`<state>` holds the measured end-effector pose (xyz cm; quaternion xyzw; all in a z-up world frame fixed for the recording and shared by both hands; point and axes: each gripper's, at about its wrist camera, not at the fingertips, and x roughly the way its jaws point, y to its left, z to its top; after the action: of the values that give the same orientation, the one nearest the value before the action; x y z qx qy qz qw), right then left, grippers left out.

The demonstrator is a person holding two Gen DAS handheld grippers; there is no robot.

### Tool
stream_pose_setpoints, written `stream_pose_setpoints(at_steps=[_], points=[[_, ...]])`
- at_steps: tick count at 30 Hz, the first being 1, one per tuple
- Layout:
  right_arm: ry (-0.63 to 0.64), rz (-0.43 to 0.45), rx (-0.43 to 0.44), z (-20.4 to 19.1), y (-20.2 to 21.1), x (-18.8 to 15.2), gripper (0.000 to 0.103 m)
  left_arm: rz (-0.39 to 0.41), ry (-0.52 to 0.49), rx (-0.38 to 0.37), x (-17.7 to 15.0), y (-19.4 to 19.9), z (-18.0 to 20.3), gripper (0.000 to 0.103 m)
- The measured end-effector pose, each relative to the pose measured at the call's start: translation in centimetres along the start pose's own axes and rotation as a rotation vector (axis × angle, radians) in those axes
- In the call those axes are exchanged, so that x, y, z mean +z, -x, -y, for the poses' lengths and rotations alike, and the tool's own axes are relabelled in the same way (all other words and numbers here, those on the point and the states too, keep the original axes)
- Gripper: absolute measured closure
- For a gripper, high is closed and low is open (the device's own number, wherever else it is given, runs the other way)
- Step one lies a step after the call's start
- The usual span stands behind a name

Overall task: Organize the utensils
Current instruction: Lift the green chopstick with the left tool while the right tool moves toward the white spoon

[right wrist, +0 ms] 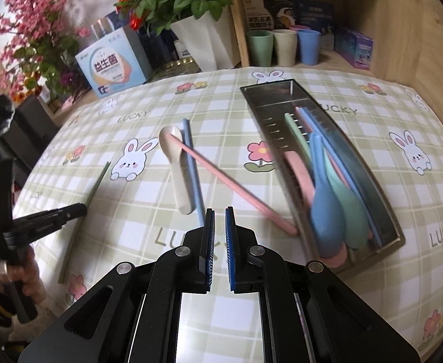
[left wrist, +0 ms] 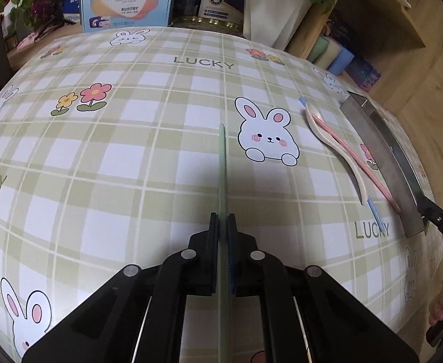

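Note:
My left gripper [left wrist: 222, 217] is shut on a green chopstick [left wrist: 222, 163], which sticks out ahead over the bunny-print tablecloth. The right wrist view shows that same gripper [right wrist: 80, 208] at the left, with the green chopstick [right wrist: 96, 184] slanting through it. My right gripper [right wrist: 220, 211] hovers shut and empty just in front of a white spoon [right wrist: 177, 166], a blue chopstick [right wrist: 192, 166] and a pink chopstick [right wrist: 236, 190]. The pink one's near end rests against a steel tray [right wrist: 267, 96] to the right. Blue, green and pink spoons and several chopsticks lie in the tray.
Behind the table stand a white flower pot [right wrist: 209, 42], a printed box [right wrist: 112, 66] and a wooden shelf with three cups [right wrist: 285, 45]. In the left wrist view the tray [left wrist: 382, 151] lies along the table's right edge, with the spoon [left wrist: 336, 142] beside it.

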<state>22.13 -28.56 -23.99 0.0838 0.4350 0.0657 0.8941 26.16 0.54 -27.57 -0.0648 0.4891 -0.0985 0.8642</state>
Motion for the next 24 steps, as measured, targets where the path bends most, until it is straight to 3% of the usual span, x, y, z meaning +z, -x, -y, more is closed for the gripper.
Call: stream_pose_setpoints(at_steps=[4, 10, 13, 19, 20, 23, 24], points=[[-0.012, -0.005, -0.001, -0.8, -0.6, -0.6, 0.095, 0.036, -0.048, 0.012, -0.5, 0.1, 0.4, 0.096], [-0.018, -0.034, -0.011, -1.6, -1.8, -1.8, 0.095, 0.057, -0.032, -0.026, -0.8, 0.2, -0.2, 0.096], [0.036, -0.062, -0.022, -2.6, -2.7, -1.8, 0.095, 0.058, -0.031, -0.027, -0.8, 0.2, -0.2, 0.096], [0.15, -0.015, 0.004, -4.6, -3.8, 1.0, 0.095, 0.064, -0.014, -0.051, -0.9, 0.3, -0.5, 0.096], [0.164, -0.013, 0.007, -4.9, -4.1, 1.5, 0.09, 0.065, -0.015, -0.05, -0.9, 0.3, -0.5, 0.096], [0.203, 0.018, 0.009, -5.5, -4.9, 3.0, 0.051, 0.072, -0.031, -0.04, -1.0, 0.3, -0.3, 0.096], [0.213, 0.033, 0.017, -5.8, -5.1, 3.4, 0.051, 0.074, -0.031, -0.043, -1.1, 0.3, -0.4, 0.096]])
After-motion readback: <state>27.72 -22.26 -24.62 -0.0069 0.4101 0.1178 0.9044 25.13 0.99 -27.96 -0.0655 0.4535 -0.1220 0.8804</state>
